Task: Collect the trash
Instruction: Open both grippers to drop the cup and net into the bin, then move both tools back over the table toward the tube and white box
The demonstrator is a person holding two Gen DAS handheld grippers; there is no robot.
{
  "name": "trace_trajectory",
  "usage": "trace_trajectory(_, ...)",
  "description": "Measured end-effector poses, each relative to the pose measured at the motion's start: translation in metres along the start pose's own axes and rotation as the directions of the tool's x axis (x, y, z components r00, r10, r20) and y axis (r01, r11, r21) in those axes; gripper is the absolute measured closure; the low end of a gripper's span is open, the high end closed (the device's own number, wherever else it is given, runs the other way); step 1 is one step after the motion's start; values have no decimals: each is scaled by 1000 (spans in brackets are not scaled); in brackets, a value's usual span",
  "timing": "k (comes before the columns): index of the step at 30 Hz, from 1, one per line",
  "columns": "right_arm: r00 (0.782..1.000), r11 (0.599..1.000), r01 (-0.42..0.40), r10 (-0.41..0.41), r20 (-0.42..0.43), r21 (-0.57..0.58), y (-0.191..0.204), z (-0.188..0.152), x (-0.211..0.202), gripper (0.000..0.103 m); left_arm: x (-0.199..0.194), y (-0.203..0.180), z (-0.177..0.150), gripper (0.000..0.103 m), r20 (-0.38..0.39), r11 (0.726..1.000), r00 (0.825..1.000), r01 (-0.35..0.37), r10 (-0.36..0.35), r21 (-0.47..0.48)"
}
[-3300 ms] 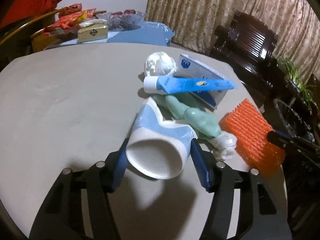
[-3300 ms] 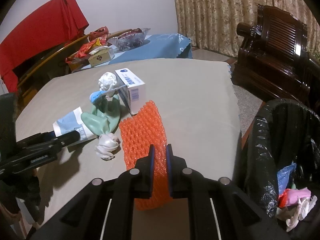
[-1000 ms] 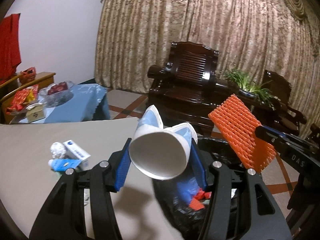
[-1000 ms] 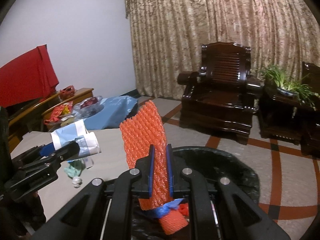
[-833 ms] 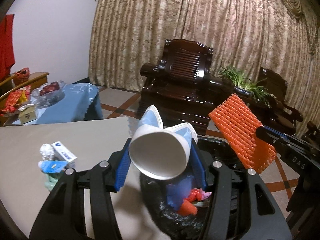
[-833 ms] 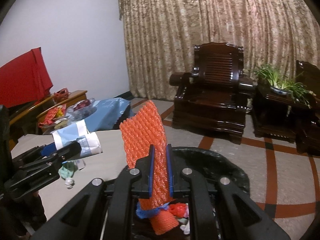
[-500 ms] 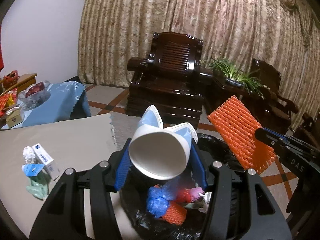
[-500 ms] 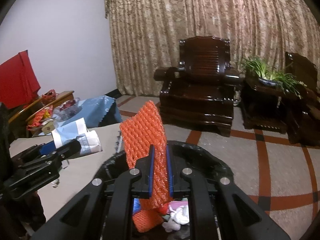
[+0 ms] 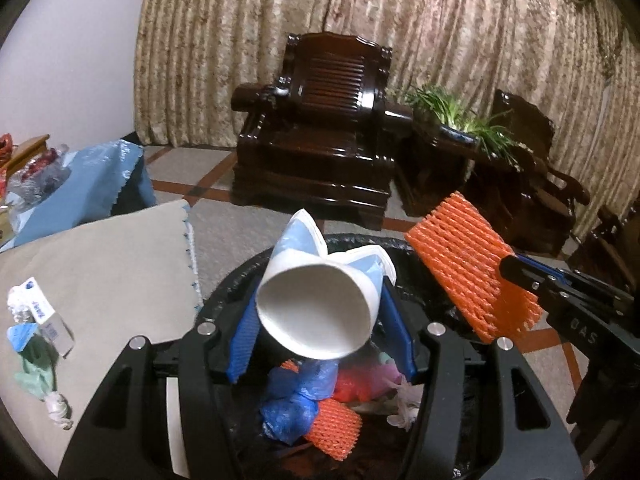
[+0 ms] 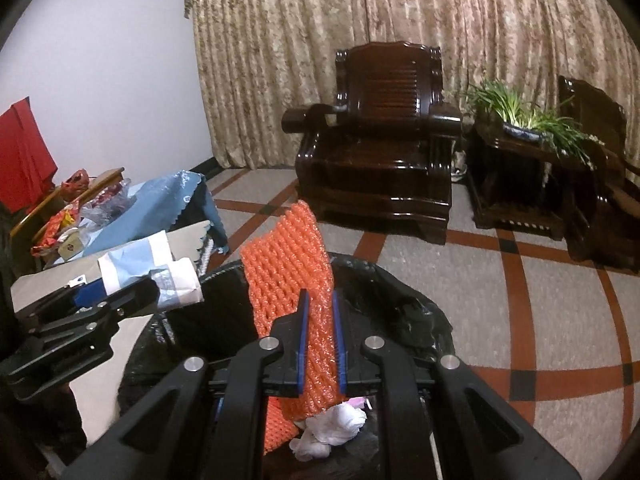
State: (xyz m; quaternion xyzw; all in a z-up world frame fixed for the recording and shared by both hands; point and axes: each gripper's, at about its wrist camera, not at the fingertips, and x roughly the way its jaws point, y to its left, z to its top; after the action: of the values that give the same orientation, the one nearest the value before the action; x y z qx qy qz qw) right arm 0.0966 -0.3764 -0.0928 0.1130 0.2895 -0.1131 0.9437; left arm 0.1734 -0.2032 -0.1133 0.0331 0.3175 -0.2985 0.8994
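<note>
On the far left of the left wrist view, the beige table is carrying leftover litter: a white-and-blue carton, a blue tube, a green crumpled wrapper and a white wad, all lying close together near the left edge of the frame and well apart from either tool. Moving right, the left gripper is hovering over the black bin bag, and the crumpled paper cup is sitting between its blue pads, mouth facing the camera; the jaws have just been opening slightly, standing about half spread, with the cup still lodged between them and both pads appearing to touch its sides. Directly beneath the cup, inside the bag, blue plastic, an orange foam net and pink and white scraps are lying in a heap. Further right, the right gripper is reaching over the same bag, its jaws pinched nearly shut on the orange foam sleeve, which is standing upright through them, rising above the fingertips and hanging below them into the bag's mouth. A white tissue wad is lying in the bag just under that sleeve.
</note>
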Motion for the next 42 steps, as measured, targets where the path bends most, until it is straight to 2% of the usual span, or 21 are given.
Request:
trace_trajectory(2,1000,1000,12,-12,-15,-1,-1,-1,6,88,5,-1,0,38,-19,1000,1000,10,-10,7)
trace_trajectory(4,999,1000,21,-21,-29,1,-4,-3,10,83,7,0,-1,26,-29,1000,999,20,-20,9)
trace_trajectory(5,999,1000,26,-26,-31,3,-5,-4,11,78,7,1,-2,24,-30,1000,999,16,-16,10)
trace_trajectory(8,999,999,34,-34,-28,7,-9,-4,9,57,3,8,-3,19,-31,1000,999,19,-19,1)
trace_trajectory(9,999,999,40,-40,-23,8,-10,-4,7,45,0,12,-3,17,-27,1000,1000,14,-14,-2)
trace_trajectory(10,999,999,43,-43,-18,10,-8,-4,5,38,-3,14,-3,15,-22,1000,1000,10,-10,-4)
trace_trajectory(11,999,999,45,-45,-12,13,-8,-3,3,24,-6,17,-2,14,-17,1000,1000,4,-5,-5)
trace_trajectory(12,999,999,45,-45,-1,16,-6,-3,-2,16,-11,21,-2,12,-11,1000,1000,-1,1,-6)
trace_trajectory(14,999,999,32,-32,15,15,-3,-1,-8,12,-23,29,-1,10,6,1000,1000,-21,22,-11)
trace_trajectory(15,999,1000,25,-25,22,13,0,-1,-11,5,-30,34,-1,8,17,999,999,-30,31,-17)
trace_trajectory(22,997,999,-31,32,68,-17,28,7,-33,6,-72,65,1,8,70,994,995,-59,66,-96)
trace_trajectory(28,995,995,-67,72,74,-74,61,8,-40,6,-113,100,-6,8,106,979,980,-154,169,-135)
trace_trajectory(35,986,982,-148,157,62,-121,110,1,-36,6,-158,146,-28,8,106,938,942,-296,318,-181)
trace_trajectory(42,969,952,-231,244,46,-204,169,-10,-26,6,-198,195,-49,8,84,877,891,-416,446,-238)
